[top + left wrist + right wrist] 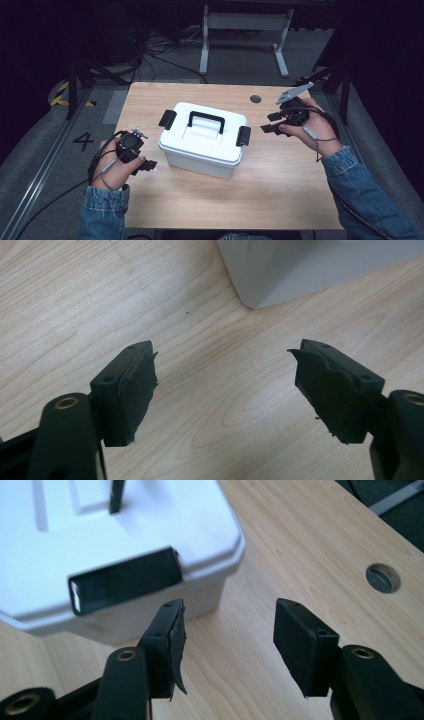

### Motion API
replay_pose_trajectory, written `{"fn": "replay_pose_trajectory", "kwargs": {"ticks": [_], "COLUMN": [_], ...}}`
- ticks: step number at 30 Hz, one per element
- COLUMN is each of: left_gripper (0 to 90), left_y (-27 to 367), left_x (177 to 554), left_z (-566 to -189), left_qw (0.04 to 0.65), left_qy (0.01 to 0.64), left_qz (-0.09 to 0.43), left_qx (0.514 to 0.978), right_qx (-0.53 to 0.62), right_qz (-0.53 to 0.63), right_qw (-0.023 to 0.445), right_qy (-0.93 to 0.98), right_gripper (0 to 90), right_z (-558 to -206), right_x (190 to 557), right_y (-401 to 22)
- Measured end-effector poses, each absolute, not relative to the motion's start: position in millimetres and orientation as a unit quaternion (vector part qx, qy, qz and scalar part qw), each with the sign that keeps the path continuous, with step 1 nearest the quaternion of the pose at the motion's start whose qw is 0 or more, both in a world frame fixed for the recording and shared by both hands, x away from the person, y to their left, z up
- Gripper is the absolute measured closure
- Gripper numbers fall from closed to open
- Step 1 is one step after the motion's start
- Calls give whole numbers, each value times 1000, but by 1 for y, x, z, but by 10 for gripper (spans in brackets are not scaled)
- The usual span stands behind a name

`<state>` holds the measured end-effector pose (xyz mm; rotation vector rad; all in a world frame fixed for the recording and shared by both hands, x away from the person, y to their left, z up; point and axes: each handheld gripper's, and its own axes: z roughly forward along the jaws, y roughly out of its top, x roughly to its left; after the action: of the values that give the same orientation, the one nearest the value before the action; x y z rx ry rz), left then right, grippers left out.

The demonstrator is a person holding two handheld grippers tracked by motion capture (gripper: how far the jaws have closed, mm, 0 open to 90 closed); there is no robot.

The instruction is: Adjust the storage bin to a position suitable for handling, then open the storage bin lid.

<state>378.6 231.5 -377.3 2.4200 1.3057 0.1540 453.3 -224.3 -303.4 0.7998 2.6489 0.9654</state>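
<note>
Both jaws stood apart and empty; the right gripper (270, 123) neared the box (202, 140) latch (125, 586), the left gripper (148, 164) idle; a skewed approach risked shoving the box across the counter (280, 175).

Your left gripper (145, 165) sits low in your left hand (114, 167), jaws wide apart. Your right gripper (270, 122), raised in your right hand (312, 125), gapes empty too.

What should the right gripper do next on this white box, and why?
Probably ease the right gripper forward onto the black latch at its end of the white box. Its jaws stand open and empty just short of the latch, which lies flat against the lid.
</note>
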Motion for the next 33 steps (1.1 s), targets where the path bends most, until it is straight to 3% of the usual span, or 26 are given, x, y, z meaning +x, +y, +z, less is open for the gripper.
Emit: {"fn": "replay_pose_trajectory", "kwargs": {"ticks": [11,33], "left_gripper": [250,249], "left_y": [232,230], "left_x": [381,384], "left_z": [-377,-375], "left_qw": [195,200], "left_qy": [464,457], "left_qz": [52,47], "left_qx": [863,866], "right_qx": [255,228], "right_qz": [353,361], "right_qw": [66,14], "right_qy": [898,904], "right_gripper": [476,469], "right_z": [-282,-286], "right_x": [467,485], "right_y": [-184,-116]}}
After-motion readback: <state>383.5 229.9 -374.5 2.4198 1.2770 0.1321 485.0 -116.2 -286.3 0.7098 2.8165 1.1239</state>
